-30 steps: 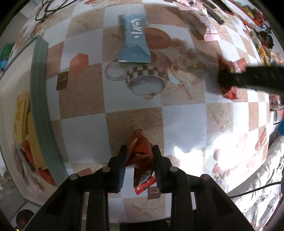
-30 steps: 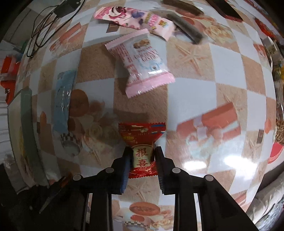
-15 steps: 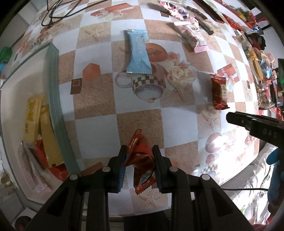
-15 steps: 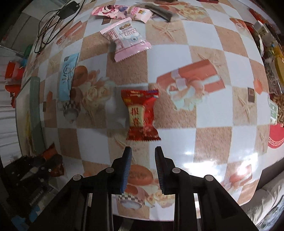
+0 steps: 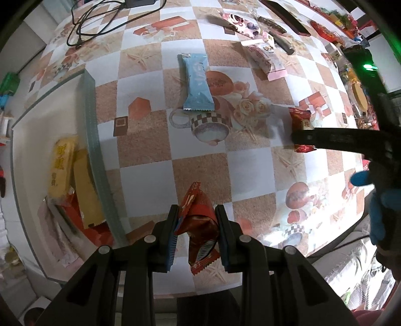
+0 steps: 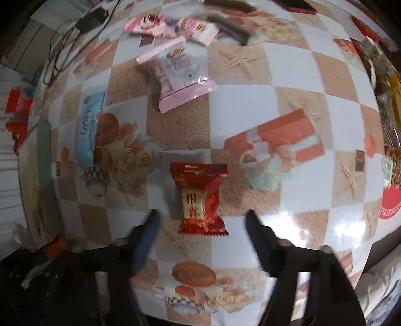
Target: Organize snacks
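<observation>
My left gripper [image 5: 196, 220] is shut on a crumpled red-orange snack packet [image 5: 198, 213], held above the checked tablecloth and pointing down. Left of it lies a white tray with a green rim [image 5: 90, 140] that holds yellow packets [image 5: 61, 163] and red ones. My right gripper [image 6: 201, 218] also points down and its jaws are opening. A red candy packet [image 6: 198, 193] lies flat on the cloth with its near end between the fingers, and the pads do not touch it. In the left wrist view one right finger [image 5: 325, 138] crosses that candy packet [image 5: 300, 120].
A blue packet [image 5: 198, 85] and a pink packet [image 5: 265, 60] lie on the cloth farther out, with a long pink wrapper [image 5: 240, 22] and a dark bar [image 5: 275, 30] beyond. Black cables [image 5: 100, 25] lie far left. A blue-gloved hand [image 5: 376, 200] shows at right. The table's near edge runs just below both grippers.
The right gripper let go of the red candy packet, which now lies on the cloth, and its jaws have spread wide around it. The left gripper has risen with its packet.
</observation>
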Motion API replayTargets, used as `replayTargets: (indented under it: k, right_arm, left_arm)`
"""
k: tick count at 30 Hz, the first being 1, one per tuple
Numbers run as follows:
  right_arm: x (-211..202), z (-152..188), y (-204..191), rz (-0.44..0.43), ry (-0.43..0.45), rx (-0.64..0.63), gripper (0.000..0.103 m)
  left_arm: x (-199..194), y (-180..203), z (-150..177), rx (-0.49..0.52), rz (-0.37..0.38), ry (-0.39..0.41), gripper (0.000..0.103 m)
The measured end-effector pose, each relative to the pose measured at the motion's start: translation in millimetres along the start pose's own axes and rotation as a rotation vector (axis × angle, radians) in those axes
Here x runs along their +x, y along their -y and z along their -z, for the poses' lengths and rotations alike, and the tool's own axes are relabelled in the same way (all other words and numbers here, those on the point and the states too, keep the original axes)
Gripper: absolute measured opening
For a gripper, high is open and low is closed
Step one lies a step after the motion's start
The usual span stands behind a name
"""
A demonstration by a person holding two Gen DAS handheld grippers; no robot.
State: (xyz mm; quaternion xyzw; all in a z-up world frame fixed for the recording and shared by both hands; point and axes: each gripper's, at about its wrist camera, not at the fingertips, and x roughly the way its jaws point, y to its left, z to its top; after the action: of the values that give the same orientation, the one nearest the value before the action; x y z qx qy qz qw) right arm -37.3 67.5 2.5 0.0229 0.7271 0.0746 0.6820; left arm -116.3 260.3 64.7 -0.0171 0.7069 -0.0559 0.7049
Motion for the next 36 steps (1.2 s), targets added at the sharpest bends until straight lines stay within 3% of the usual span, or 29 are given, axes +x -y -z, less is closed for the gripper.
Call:
replayTargets:
  k: [3,5,7,23,36]
  right_arm:
    - [14,-5,-5,0.023,-0.033,0.002,0.053]
    - [16,-9,-12,0.038,-0.020,-0.009,0.030]
    - [15,-10,-15,0.016,-0.021,-0.022,0.026]
    - [-31,18,-50,-0.047,0.026,-0.114,0.025]
    - [-46,11,-122,-0.076,0.045,-0.232,0.025]
  left_arm:
    - [4,2,9,0.002,-0.001,0.004,0.031]
    - [3,1,12,-0.002,-0.002,0.004,0.031]
    - [0,-2,15,-0.014,-0.004,0.006,0.031]
    - [-22,-53,26,-0.113,-0.004,0.078,0.031]
    - [-32,-95,33,-0.186,-0.009,0.115,0.031]
